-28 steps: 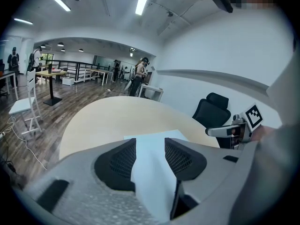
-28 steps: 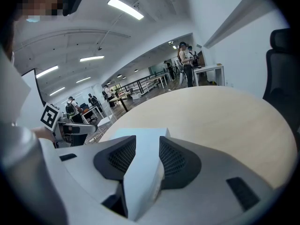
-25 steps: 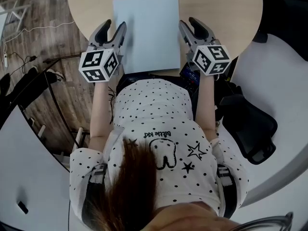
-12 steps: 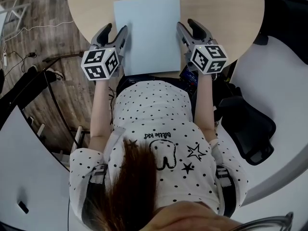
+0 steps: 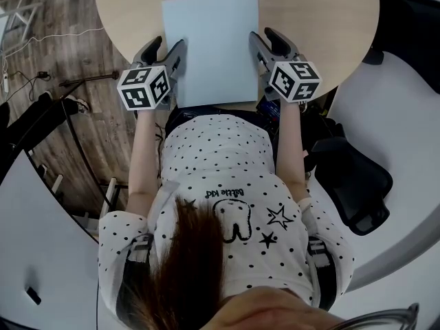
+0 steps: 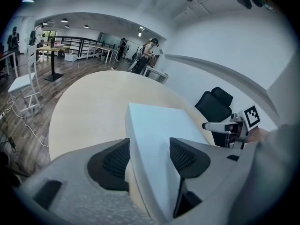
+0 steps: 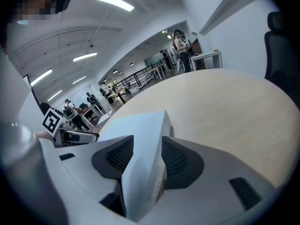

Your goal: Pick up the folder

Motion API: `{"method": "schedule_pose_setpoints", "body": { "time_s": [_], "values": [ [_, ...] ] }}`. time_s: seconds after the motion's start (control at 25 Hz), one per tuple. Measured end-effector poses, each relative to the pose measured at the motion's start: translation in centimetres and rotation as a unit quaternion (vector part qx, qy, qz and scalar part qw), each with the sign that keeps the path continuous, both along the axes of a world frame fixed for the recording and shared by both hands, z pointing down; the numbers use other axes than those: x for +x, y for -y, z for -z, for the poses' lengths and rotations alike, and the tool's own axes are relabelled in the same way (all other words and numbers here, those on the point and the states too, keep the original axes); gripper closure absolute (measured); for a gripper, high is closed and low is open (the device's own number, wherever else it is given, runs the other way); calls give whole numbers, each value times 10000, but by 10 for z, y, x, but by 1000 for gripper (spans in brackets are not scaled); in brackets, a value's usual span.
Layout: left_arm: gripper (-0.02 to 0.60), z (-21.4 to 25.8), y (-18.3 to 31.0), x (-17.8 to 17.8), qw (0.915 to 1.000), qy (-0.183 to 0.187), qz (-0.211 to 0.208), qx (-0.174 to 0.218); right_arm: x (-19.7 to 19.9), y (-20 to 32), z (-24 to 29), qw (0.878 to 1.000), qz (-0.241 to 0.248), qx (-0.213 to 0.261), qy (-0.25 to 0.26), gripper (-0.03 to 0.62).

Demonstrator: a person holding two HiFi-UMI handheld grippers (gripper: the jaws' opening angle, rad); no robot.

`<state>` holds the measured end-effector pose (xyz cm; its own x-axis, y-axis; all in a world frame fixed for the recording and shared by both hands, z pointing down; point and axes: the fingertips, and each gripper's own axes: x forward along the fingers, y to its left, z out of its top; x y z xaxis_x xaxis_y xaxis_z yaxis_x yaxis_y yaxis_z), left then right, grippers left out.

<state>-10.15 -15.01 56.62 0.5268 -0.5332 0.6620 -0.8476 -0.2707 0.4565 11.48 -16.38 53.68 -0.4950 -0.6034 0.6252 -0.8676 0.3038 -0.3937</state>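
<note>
The blue folder lies flat on the round desk. The left gripper and right gripper straddle its side edges; their jaws have just been opening, not clamping it.

Your head camera is looking steeply down from high above, past your hair, onto the round table. The cameras on your left gripper and right gripper are sitting low and very close behind their jaws, looking away from you across the table. Each one is catching the other gripper at its side. All three are sharing the folder and the tabletop.
</note>
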Motion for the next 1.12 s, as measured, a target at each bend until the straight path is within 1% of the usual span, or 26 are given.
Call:
{"method": "schedule_pose_setpoints", "body": {
  "time_s": [0.24, 0.56, 0.84, 0.96, 1.12],
  "values": [
    [307, -7, -2, 4, 9997, -119, -47, -196, 2, -13, -20, 9994, -104, -312, 84, 393],
    [299, -16, -7, 8, 9991, -208, -49, -374, 3, -17, -32, 9954, -424, -595, 626, 359],
    [296, -17, -8, 10, 9978, -409, -24, -525, 1, -18, -35, 9892, -529, -816, 1094, 355],
    [282, -18, -10, 17, 9969, -460, -136, -620, 1, -18, -36, 9874, -559, -873, 1192, 352],
    [281, -21, -11, 18, 9965, -456, -129, -689, 1, -20, -39, 9856, -588, -953, 1266, 352]
  ]
}}
